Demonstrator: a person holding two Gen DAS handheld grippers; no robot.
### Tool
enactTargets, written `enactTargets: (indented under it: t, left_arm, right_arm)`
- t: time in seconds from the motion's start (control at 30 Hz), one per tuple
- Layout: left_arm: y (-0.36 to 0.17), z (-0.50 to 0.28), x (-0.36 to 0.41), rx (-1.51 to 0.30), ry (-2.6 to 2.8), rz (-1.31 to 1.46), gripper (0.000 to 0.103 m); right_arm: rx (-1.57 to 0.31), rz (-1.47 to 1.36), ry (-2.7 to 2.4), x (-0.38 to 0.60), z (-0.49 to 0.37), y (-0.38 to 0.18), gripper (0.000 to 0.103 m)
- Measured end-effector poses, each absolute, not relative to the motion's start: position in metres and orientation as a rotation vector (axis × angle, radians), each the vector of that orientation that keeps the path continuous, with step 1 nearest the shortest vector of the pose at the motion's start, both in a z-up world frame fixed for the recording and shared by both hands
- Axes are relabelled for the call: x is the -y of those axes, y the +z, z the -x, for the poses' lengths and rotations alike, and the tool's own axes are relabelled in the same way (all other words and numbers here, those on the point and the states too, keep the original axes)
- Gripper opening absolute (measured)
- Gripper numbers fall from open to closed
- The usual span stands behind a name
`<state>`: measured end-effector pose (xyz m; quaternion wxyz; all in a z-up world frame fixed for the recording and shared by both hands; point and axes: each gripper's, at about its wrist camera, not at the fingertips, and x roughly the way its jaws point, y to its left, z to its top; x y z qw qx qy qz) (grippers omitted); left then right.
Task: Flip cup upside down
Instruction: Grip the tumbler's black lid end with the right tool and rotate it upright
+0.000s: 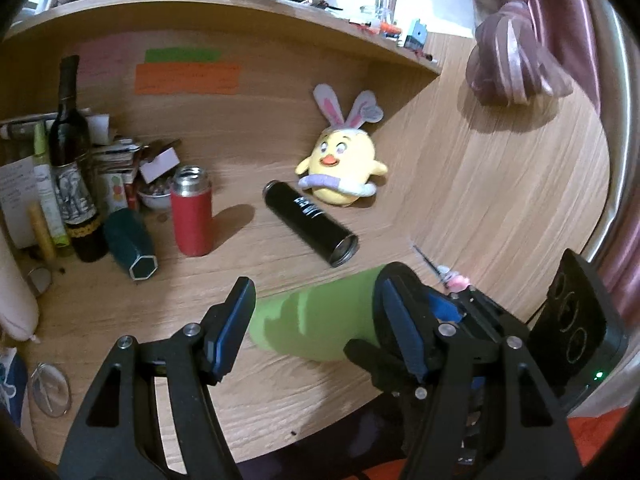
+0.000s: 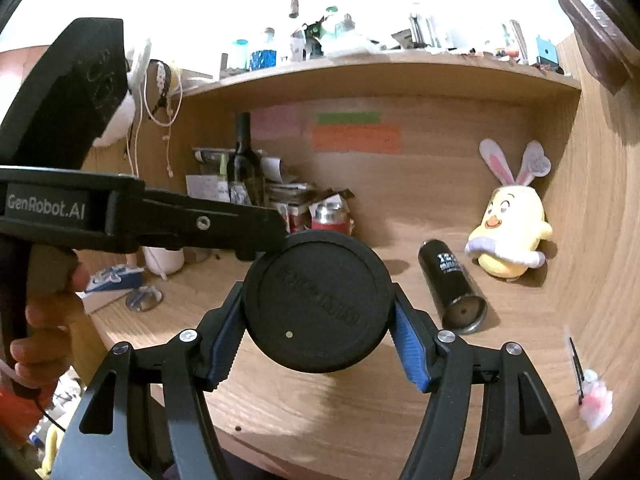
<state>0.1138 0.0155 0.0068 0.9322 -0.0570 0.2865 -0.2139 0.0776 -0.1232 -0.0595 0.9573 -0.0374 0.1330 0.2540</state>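
Observation:
A green cup (image 1: 312, 324) is held sideways above the wooden desk (image 1: 260, 248). My right gripper (image 2: 318, 338) is shut on it near its dark end, and its black round cap (image 2: 318, 306) faces the right wrist camera. In the left wrist view the right gripper's fingers (image 1: 404, 320) clamp the cup's right end. My left gripper (image 1: 316, 320) is open, its two blue pads either side of the cup's green body without touching it. The left gripper's body (image 2: 140, 220) crosses the right wrist view at the left.
A black cylinder (image 1: 310, 228) lies on the desk by a yellow chick plush (image 1: 340, 168). A red flask (image 1: 192, 212), a teal hexagonal tube (image 1: 130, 244), a wine bottle (image 1: 72, 160) and clutter stand at the left. A shelf (image 1: 240, 4) hangs above.

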Motion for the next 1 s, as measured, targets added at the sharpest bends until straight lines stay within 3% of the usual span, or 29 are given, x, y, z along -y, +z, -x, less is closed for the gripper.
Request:
enactTargets:
  t: [0.77,1.0]
  left_arm:
    - [0.011,-0.174,-0.056,-0.625,-0.336,0.211,0.070]
    - [0.009,-0.176,-0.059,-0.618,-0.330,0.204,0.078]
  right_arm:
    - [-0.313,0.056,0.583,0.091,-0.144,-0.038,0.064]
    - [-0.380,0.007,0.625,0.095,-0.153,-0.039,0.067]
